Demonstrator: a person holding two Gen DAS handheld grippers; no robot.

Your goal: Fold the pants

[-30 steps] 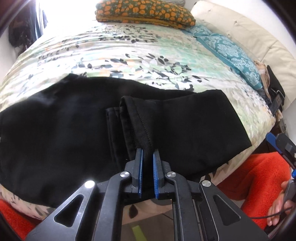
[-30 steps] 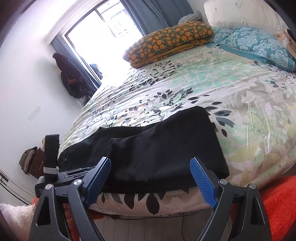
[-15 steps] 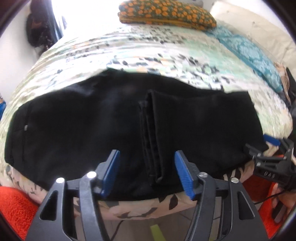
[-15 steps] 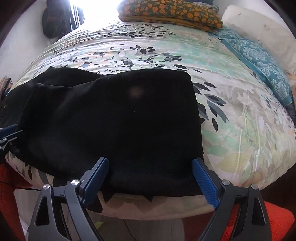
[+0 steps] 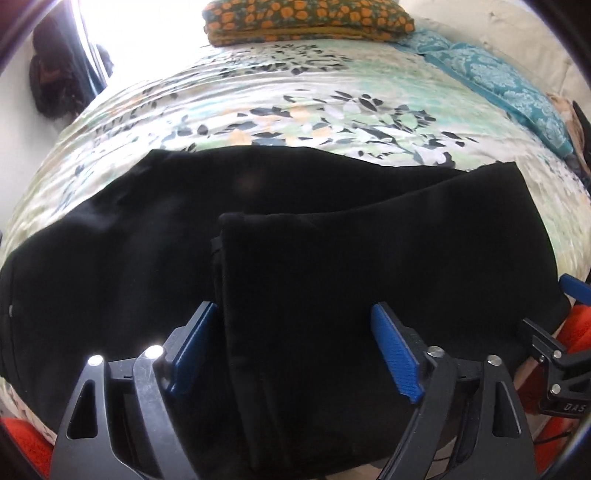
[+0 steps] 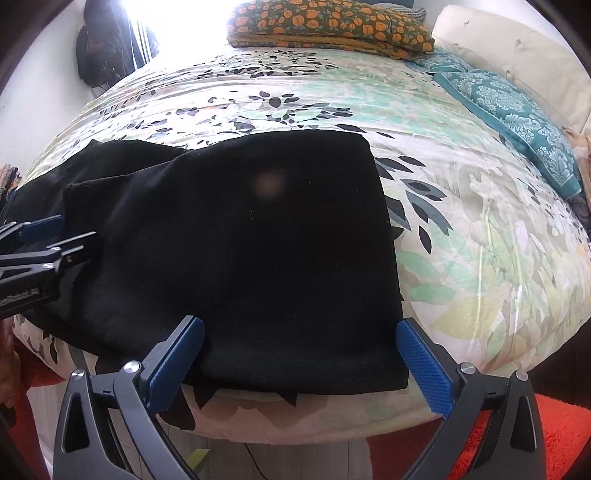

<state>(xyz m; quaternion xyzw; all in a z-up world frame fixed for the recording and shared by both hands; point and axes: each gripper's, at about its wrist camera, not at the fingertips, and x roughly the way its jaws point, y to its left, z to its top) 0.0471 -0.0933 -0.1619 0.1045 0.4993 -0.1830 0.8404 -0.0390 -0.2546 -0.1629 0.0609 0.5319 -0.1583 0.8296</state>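
Black pants (image 5: 303,236) lie flat along the near edge of the bed, the leg ends folded back over the middle, so the right part is doubled (image 6: 236,236). My left gripper (image 5: 293,352) is open and empty, its jaws either side of the folded-over hem near the bed edge. My right gripper (image 6: 301,363) is open and empty at the near right corner of the folded part. Each gripper also shows from the side in the other's view: the right one (image 5: 554,354) and the left one (image 6: 40,240).
The bed has a floral duvet (image 6: 480,229). An orange-patterned pillow (image 6: 328,22) and a teal pillow (image 6: 517,110) lie at the far side. An orange-red rug (image 6: 554,435) covers the floor below the bed edge.
My left gripper opened and let go of the pants' hem, which now lies on the lower layer. Both grippers moved in closer over the pants; the right stayed open.
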